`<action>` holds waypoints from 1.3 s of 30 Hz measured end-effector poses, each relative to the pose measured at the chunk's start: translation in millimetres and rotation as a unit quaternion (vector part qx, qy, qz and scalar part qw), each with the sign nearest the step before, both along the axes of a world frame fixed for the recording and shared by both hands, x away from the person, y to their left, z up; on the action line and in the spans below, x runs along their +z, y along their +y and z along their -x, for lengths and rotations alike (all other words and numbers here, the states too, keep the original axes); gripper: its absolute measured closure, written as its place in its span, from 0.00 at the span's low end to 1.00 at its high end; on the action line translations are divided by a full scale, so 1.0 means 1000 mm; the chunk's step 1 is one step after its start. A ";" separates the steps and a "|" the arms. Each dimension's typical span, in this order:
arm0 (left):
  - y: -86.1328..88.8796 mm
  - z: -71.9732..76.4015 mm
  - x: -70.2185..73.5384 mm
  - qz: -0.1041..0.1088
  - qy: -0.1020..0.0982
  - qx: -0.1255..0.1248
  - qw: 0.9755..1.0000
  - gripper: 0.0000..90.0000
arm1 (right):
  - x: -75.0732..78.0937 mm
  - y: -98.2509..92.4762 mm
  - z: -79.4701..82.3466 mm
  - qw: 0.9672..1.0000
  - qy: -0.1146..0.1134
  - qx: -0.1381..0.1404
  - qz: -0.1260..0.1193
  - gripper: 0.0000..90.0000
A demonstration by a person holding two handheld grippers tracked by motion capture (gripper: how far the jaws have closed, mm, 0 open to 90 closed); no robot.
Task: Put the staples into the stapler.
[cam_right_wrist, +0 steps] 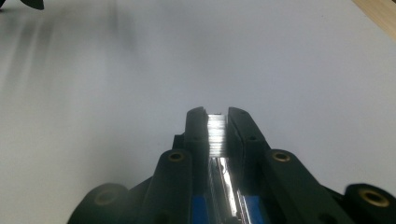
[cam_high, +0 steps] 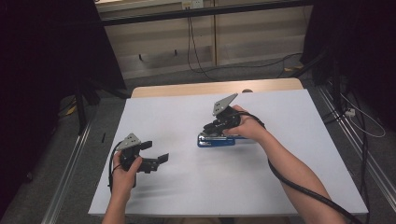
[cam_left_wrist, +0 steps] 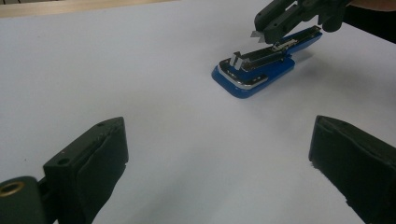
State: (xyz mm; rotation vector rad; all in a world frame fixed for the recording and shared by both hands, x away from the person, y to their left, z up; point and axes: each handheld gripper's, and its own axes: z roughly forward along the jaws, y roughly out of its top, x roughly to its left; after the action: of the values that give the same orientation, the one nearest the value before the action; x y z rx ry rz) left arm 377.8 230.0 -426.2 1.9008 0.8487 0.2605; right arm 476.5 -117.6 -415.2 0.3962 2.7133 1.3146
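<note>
Stapler, blue plastic with open metal magazine (cam_left_wrist: 254, 70), flat on my white surface (cam_high: 280, 177), right gripper (cam_right_wrist: 216, 126) pinching a silver staple strip (cam_right_wrist: 216, 135) above it, left gripper (cam_left_wrist: 219, 154) wide open, empty, well apart.

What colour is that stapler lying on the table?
The stapler is blue with silver metal parts, clearest in the left gripper view.
</note>
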 end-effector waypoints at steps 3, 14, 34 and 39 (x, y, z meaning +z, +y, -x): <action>0.000 0.000 0.000 -0.001 -0.001 -0.001 1.000 0.05 | -0.001 -0.001 -0.002 1.000 0.002 -0.002 -0.004 0.88; -0.001 0.000 0.000 0.002 0.002 -0.004 1.000 0.05 | -0.005 0.000 -0.005 1.000 0.000 0.000 0.009 0.88; -0.001 -0.001 -0.001 -0.003 0.004 -0.007 1.000 0.05 | -0.015 0.004 -0.008 1.000 0.001 0.017 0.021 0.88; -0.002 -0.001 -0.001 -0.002 0.004 -0.008 1.000 0.05 | -0.016 0.006 -0.008 0.999 0.001 0.022 0.027 0.88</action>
State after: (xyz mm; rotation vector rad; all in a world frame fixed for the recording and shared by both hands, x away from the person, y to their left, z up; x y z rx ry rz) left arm 378.5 228.3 -427.5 1.9138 0.8378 0.2451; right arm 484.2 -111.8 -431.3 0.3355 2.7672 1.2497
